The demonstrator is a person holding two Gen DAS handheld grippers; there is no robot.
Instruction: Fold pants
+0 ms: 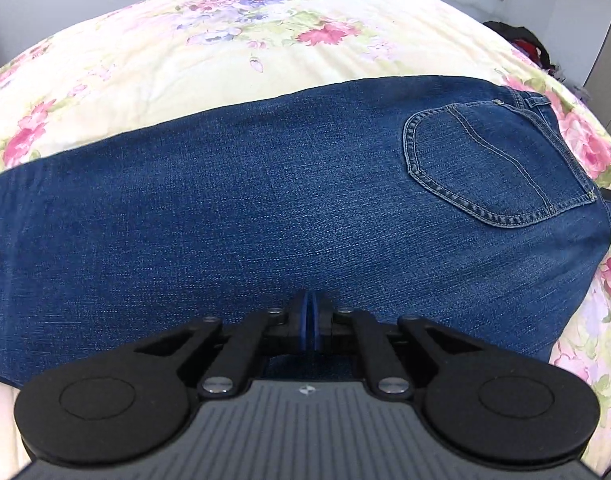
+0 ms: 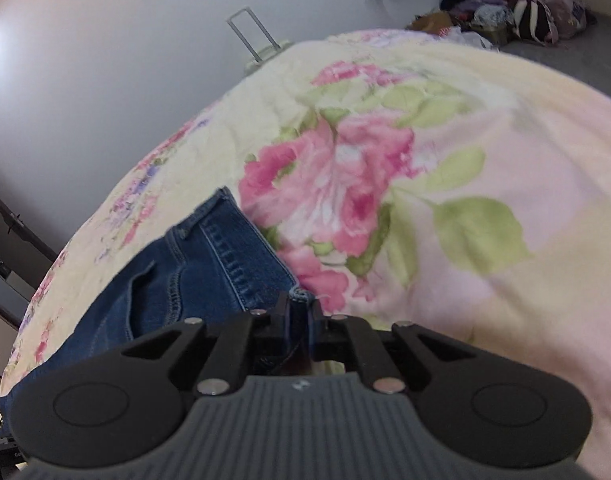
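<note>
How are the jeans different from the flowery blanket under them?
The jeans are plain dark blue denim with a stitched back pocket; the blanket is pale cream with pink flowers. The jeans cover only a strip; the blanket spreads across the whole bed. Both lie flat.

Matt denim pants (image 1: 265, 200), quilted cotton bedspread (image 1: 185, 60)

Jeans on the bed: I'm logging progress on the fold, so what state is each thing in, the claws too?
Jeans: laid flat across the bedspread, back pocket up, doubled leg on leg.
Left claw: shut on the jeans' near edge.
Right claw: shut on the jeans' waistband corner.
Bedspread: spread out, floral, mostly smooth.
</note>
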